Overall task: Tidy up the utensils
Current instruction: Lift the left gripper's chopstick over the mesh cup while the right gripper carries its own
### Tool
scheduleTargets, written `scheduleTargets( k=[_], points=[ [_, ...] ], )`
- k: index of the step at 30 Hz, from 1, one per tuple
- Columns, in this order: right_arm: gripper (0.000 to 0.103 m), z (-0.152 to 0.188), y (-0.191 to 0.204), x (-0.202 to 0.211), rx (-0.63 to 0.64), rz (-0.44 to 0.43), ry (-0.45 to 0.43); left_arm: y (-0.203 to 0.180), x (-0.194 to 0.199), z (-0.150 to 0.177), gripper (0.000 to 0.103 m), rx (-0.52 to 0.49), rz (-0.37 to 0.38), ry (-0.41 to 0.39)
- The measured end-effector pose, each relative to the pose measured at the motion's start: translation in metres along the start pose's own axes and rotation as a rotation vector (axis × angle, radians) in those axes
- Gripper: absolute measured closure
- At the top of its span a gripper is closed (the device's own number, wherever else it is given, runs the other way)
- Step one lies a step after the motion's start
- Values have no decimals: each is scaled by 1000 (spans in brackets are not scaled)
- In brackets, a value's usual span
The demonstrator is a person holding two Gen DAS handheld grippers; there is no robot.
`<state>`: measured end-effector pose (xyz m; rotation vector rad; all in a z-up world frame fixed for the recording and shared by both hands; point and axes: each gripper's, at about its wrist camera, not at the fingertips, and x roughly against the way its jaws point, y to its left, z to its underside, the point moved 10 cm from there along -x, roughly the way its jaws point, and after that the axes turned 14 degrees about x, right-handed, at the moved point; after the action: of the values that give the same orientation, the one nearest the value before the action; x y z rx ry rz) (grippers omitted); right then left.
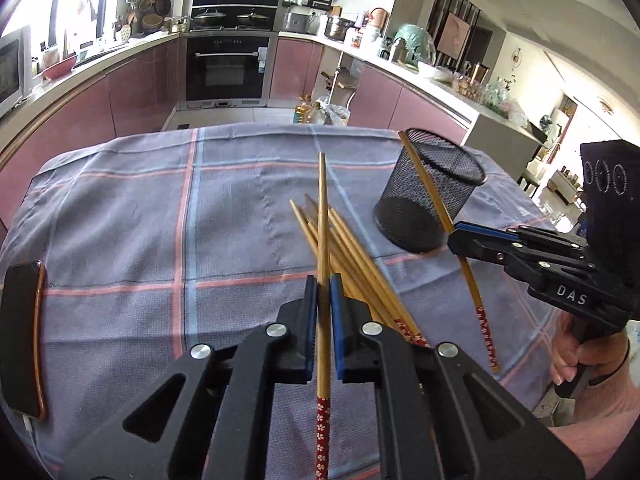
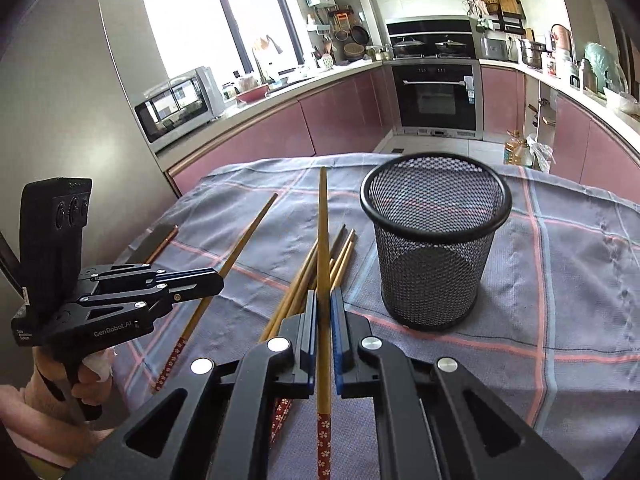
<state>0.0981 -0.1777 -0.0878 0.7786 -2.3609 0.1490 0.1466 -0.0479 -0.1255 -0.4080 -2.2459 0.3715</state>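
Nearest your left wrist camera, the left gripper (image 1: pixel 323 292) is clamped on a single chopstick (image 1: pixel 322 240) — its blue pads press both sides of the shaft, the red flower-patterned end points back toward you, and the bare wooden tip points out over the worktop. Your right gripper (image 2: pixel 324 304) is clamped the same way on a second chopstick (image 2: pixel 322 240), patterned end toward you.

From the left wrist view, the right gripper (image 1: pixel 456 232) holds its chopstick tilted, the upper part crossing in front of the mesh cup (image 1: pixel 432 196). From the right wrist view, the left gripper (image 2: pixel 218 280) holds its chopstick slanting up and away from you.

The remaining chopsticks (image 2: pixel 320 276) lie in a loose pile on the checked cloth (image 1: pixel 160 208), between the two grippers and just left of the mesh cup. The cup stands upright on the cloth — the right wrist view shows nothing inside it. A phone (image 1: pixel 22 336) lies flat at the left edge of the worktop.
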Motion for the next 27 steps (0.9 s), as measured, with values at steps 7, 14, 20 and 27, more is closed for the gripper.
scheduleTargets(
  k=[7, 14, 20, 27],
  points=[
    [97, -26, -10, 33, -17, -4, -112, -34, 44, -28, 96, -26, 141, -68],
    [97, -54, -24, 62, -10, 3, -215, -56, 79, -58, 96, -40, 218, -154],
    [97, -85, -36, 82, 16, 25, -279, -82, 90, -98, 96, -35, 274, -221],
    [97, -116, -63, 104, 35, 100, -346, -127, 87, -141, 96, -75, 325, -279]
  ],
)
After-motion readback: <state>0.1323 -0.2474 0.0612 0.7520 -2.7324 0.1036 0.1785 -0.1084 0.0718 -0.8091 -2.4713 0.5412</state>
